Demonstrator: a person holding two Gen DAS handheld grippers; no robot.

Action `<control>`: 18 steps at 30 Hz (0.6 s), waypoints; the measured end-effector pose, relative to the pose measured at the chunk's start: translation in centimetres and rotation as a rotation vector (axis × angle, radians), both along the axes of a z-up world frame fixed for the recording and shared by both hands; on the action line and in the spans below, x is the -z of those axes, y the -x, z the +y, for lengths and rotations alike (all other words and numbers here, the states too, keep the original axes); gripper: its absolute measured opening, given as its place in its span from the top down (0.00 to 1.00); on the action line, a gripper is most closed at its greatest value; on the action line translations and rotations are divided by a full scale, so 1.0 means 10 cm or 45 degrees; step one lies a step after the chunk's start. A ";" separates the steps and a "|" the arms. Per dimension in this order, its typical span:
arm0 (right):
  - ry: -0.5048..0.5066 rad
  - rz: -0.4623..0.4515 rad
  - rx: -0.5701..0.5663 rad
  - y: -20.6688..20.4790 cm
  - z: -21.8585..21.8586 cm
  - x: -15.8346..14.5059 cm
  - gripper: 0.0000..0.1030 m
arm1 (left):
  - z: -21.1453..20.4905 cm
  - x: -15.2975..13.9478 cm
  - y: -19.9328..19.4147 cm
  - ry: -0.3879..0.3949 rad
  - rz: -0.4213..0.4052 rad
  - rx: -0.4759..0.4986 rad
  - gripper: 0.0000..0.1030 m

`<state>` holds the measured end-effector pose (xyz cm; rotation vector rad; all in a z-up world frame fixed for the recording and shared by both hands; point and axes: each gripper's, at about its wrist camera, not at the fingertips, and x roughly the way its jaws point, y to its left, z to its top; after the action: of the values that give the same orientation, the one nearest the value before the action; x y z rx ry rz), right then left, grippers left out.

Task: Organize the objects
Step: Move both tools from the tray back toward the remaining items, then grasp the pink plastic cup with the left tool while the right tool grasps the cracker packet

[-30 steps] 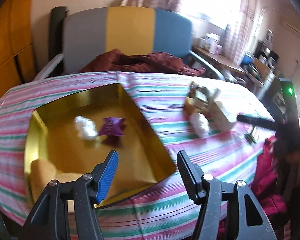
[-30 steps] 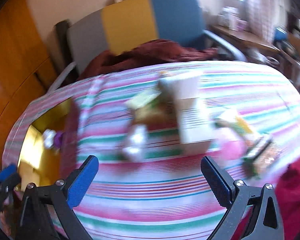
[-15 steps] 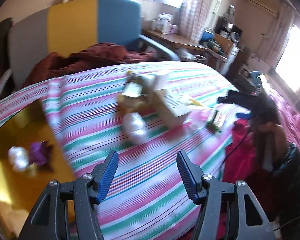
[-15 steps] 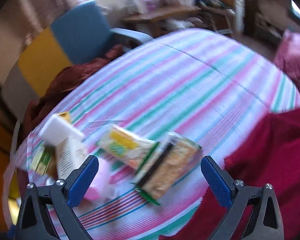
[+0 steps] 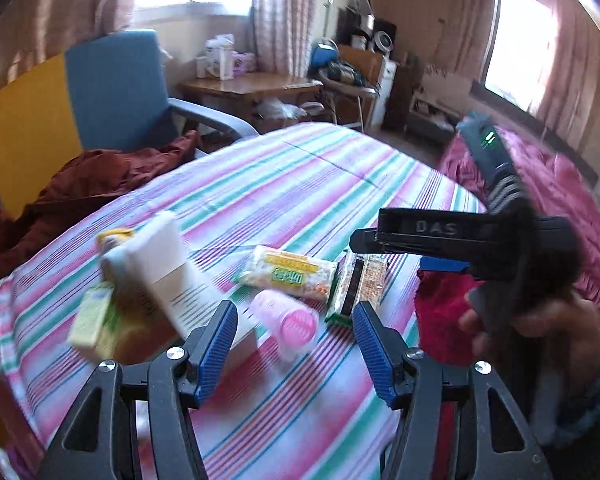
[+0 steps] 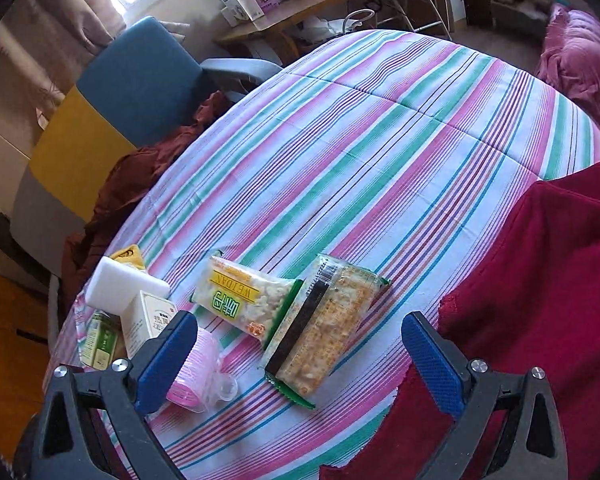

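From where I sit, the objects lie clustered on the striped cloth (image 6: 380, 152) covering the counter. Farthest left is a small green-and-white carton (image 6: 102, 340), touching a white medicine box (image 6: 146, 320) with a white foam block (image 6: 124, 286) resting on top of it; a yellow packet (image 6: 130, 256) peeks out behind the block. Just beside the box lies a pink plastic cup (image 6: 198, 372) on its side, its mouth turned toward my left camera. Next comes a yellow-labelled snack bag (image 6: 240, 296), and overlapping its right end is a second snack bag with a black strip (image 6: 324, 332), lying near the counter's edge. To the right of that, a dark red cloth (image 6: 540, 300) drapes over the edge.

My left hand-held gripper (image 5: 292, 344) has its jaws parted with nothing between the pads; it hangs over the pink cup and the black-strip bag. My right hand-held gripper (image 6: 300, 356) is spread wide and empty, with the black-strip bag lying below the gap between its fingers. In the left camera I see it from the side, with the person's hand (image 5: 540, 320) around its grip.
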<state>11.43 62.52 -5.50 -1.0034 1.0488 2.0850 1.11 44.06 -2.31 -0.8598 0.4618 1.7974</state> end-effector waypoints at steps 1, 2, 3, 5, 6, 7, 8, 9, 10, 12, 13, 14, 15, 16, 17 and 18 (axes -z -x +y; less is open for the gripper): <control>0.004 0.002 0.000 0.00 0.01 0.00 0.00 | 0.12 0.06 0.01 0.021 0.015 0.015 0.41; 0.008 0.005 0.002 -0.01 0.02 0.01 0.00 | 0.17 0.11 0.01 0.032 0.018 0.022 0.41; 0.012 0.006 0.004 -0.01 0.03 0.01 0.00 | 0.27 0.18 0.03 0.057 0.012 0.036 0.41; 0.018 0.005 0.006 -0.01 0.06 0.03 0.00 | 0.37 0.30 0.04 0.094 -0.012 0.066 0.41; 0.023 0.005 0.008 0.00 0.08 0.04 0.00 | 0.42 0.37 0.04 0.111 -0.027 0.087 0.41; 0.027 0.006 0.010 0.00 0.09 0.04 0.00 | 0.43 0.43 0.01 0.119 -0.042 0.111 0.41; 0.030 0.008 0.012 -0.01 0.11 0.04 0.00 | 0.41 0.45 -0.02 0.110 -0.036 0.123 0.41; 0.030 0.007 0.013 -0.01 0.12 0.05 0.00 | 0.38 0.46 -0.06 0.093 -0.021 0.133 0.41; 0.030 0.002 0.017 -0.01 0.14 0.06 0.00 | 0.31 0.45 -0.10 0.070 -0.029 0.162 0.41; 0.046 -0.008 0.028 -0.02 0.17 0.09 0.00 | 0.22 0.44 -0.13 0.040 -0.069 0.187 0.41; 0.057 -0.014 0.030 -0.02 0.18 0.11 0.00 | 0.15 0.43 -0.14 0.026 -0.101 0.195 0.41; 0.063 -0.019 0.029 -0.01 0.18 0.13 0.00 | 0.08 0.44 -0.15 0.013 -0.138 0.203 0.40; 0.068 -0.026 0.023 0.00 0.18 0.14 0.00 | 0.04 0.46 -0.17 0.006 -0.161 0.203 0.40; 0.071 -0.031 0.016 0.01 0.17 0.15 0.00 | -0.03 0.48 -0.19 0.005 -0.192 0.203 0.40; 0.078 -0.033 0.004 0.03 0.16 0.17 0.00 | -0.09 0.52 -0.21 0.018 -0.218 0.199 0.40; 0.084 -0.035 -0.006 0.04 0.15 0.18 0.00 | -0.16 0.58 -0.23 0.039 -0.252 0.183 0.40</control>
<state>11.01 64.02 -7.28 -1.0646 1.1083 2.0461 3.42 42.42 -8.08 -0.9896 0.4132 1.5605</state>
